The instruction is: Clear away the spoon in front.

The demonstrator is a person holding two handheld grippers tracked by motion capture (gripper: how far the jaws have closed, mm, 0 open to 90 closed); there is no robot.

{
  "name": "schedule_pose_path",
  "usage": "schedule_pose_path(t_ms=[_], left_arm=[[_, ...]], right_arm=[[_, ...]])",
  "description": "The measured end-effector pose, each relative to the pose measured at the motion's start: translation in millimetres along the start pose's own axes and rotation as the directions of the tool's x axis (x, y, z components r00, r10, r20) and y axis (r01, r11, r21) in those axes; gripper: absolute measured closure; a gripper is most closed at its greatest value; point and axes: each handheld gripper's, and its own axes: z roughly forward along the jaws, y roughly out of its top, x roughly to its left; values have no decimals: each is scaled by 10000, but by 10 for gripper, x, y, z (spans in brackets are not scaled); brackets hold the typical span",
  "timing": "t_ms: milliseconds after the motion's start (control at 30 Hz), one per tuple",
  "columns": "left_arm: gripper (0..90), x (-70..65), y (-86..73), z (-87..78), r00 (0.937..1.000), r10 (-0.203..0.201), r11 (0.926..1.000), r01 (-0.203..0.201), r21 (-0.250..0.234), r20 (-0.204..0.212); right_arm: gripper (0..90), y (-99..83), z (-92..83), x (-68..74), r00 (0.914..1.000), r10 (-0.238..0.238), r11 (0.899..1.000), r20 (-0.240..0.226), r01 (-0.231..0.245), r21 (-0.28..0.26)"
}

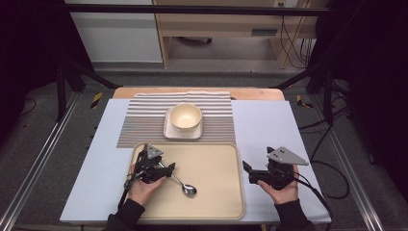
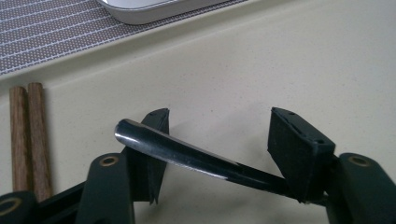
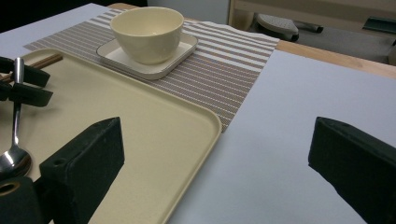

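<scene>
A: Jaws first, from the high view?

B: The left gripper (image 1: pixel 162 169) sits over the left half of the tray (image 1: pixel 216 192) with the spoon (image 1: pixel 182 183) handle running in between its jaws; how tightly, this view is too small to tell. The spoon's bowl lies on the tray just right of and nearer than the gripper. The right gripper (image 1: pixel 250 172) hovers off the tray, above the pale table cover (image 1: pixel 269 125), jaws spread with nothing between them.

A: Room and count there?

B: One tray, one spoon, one bowl (image 1: pixel 185 117) on one square saucer (image 1: pixel 169 131), one striped mat (image 1: pixel 144 120). The tray's right half is bare; the cover to its right is open up to the table edge.

A: Left gripper view?

B: The left gripper's (image 2: pixel 218 144) jaws are parted. The spoon (image 2: pixel 187 156) handle lies slantwise across the gap, its far end by the left pad, its lower part against the right pad; it isn't squeezed from both sides. Two wooden sticks (image 2: pixel 28 135) lie side by side at the tray's left edge. The tray (image 2: pixel 261 60) ahead is bare up to its rim.

A: Right gripper view?

B: The right gripper's (image 3: pixel 215 158) jaws stand wide apart, empty, straddling the tray's (image 3: pixel 154 126) right rim. The spoon (image 3: pixel 14 154) rests at far left, its handle in the left gripper (image 3: pixel 21 84).
</scene>
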Motion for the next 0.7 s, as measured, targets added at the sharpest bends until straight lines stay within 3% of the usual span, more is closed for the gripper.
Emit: schedule_pose_path(t_ms=[267,700], left_arm=[[238,31,7,16,9999,82,10000,-81,54,-68],[210,82,76,-144,9999,-108,9949,108,-1004,-2]], right_arm=[[38,-1,3,2,10000,7,10000,-33,-7,10],[38,3,-4,-2,10000,-2,10000,-35,1,-35]])
